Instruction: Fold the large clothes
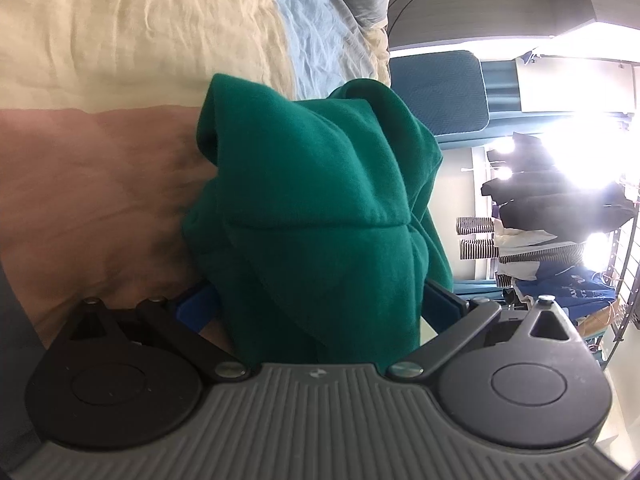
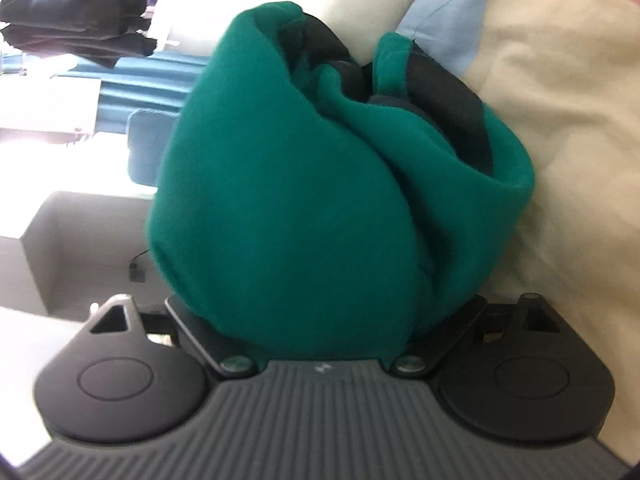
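My left gripper (image 1: 320, 312) and right gripper (image 2: 324, 320) both stand spread wide, the green sweatshirt (image 1: 316, 200) bunched loosely between their fingers, mid-frame over the bed (image 1: 120, 40). I should lower it flat before regripping.

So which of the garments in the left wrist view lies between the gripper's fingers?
The green garment, bunched up on the bedding close in front; the black clothes and the striped ones sit far in the background.
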Motion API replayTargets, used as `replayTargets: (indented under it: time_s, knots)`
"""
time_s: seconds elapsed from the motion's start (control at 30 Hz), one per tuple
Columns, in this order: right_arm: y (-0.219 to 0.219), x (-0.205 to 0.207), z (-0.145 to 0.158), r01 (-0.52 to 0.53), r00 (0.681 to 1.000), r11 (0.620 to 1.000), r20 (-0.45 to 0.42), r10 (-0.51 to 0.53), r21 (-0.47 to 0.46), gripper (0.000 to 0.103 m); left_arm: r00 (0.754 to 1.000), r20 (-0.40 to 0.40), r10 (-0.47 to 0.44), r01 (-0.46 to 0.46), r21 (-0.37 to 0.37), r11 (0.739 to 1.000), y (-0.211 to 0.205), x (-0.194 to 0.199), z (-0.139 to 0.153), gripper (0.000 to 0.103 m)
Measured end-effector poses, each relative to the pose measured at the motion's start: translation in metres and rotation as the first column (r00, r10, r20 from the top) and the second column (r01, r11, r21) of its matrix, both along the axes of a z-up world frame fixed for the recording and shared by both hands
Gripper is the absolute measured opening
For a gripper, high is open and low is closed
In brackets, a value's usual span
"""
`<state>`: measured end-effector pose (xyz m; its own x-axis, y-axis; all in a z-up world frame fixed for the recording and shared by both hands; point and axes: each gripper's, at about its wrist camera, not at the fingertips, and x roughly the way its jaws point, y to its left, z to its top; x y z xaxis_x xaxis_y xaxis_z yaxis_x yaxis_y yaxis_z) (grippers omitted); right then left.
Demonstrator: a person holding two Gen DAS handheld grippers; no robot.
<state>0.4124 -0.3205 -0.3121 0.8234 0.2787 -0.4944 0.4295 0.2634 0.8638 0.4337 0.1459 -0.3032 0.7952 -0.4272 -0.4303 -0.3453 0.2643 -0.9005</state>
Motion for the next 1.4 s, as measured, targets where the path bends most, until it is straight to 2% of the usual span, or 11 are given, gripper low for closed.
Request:
replayTargets:
  time_s: [0.1, 0.2, 0.43, 0.5, 0.67, 0.8, 0.97, 1.07, 1.23, 1.3, 1.4]
  knots:
    - [0.013, 0.018, 0.005, 0.025, 1.0, 0.999, -0.014, -0.026, -0.044, 0.103, 1.0, -0.005, 0.003, -0.003, -0.011, 1.0, 0.001, -0.001, -0.001, 0.103]
    - [0.014, 0.025, 0.006, 0.011, 1.0, 0.996, 0.003, -0.011, -0.087, 0.103, 0.999, -0.035, 0.008, -0.009, -0.025, 1.0, 0.002, 0.0, -0.004, 0.103]
    - [-0.005, 0.028, 0.004, -0.05, 0.981, 0.997, 0.192, 0.036, 0.065, 0.101, 0.998, -0.066, 0.01, -0.013, -0.047, 0.999, 0.006, 0.005, -0.007, 0.103]
    - [-0.004, 0.03, 0.007, -0.067, 0.98, 0.997, 0.192, 0.06, 0.03, 0.101, 1.0, -0.017, 0.005, -0.006, -0.069, 0.998, 0.008, 0.004, -0.007, 0.103]
    - [-0.001, 0.033, -0.002, -0.068, 0.987, 0.996, 0.144, 0.074, -0.051, 0.099, 0.994, 0.099, 0.05, -0.028, -0.213, 0.977, 0.021, -0.003, -0.013, 0.103]
    - [0.005, 0.041, -0.005, -0.082, 0.986, 0.989, 0.132, 0.098, -0.12, 0.1, 0.998, 0.063, 0.022, -0.014, -0.124, 0.992, 0.014, 0.005, -0.009, 0.103]
    - [0.002, 0.052, -0.004, -0.085, 0.986, 0.988, 0.133, 0.103, -0.132, 0.099, 0.996, -0.022, 0.083, -0.085, -0.138, 0.987, 0.01, 0.021, -0.013, 0.103]
    - [0.006, 0.052, -0.002, -0.089, 0.987, 0.98, 0.114, 0.111, -0.177, 0.088, 0.999, -0.011, 0.042, -0.042, -0.02, 0.999, -0.001, 0.022, -0.006, 0.099]
    - [0.004, 0.055, 0.005, -0.115, 0.977, 0.965, 0.148, 0.153, -0.237, 0.045, 0.999, -0.028, 0.024, -0.022, 0.1, 0.995, -0.005, 0.023, 0.003, 0.062]
    - [0.008, 0.055, 0.015, -0.124, 0.971, 0.949, 0.161, 0.176, -0.29, 0.038, 1.0, -0.006, 0.013, -0.012, 0.148, 0.989, -0.008, 0.022, 0.008, 0.049]
    - [0.009, 0.05, 0.028, -0.127, 0.961, 0.936, 0.194, 0.198, -0.328, 0.031, 0.999, 0.042, -0.004, -0.006, 0.245, 0.969, -0.015, 0.017, 0.018, 0.044]
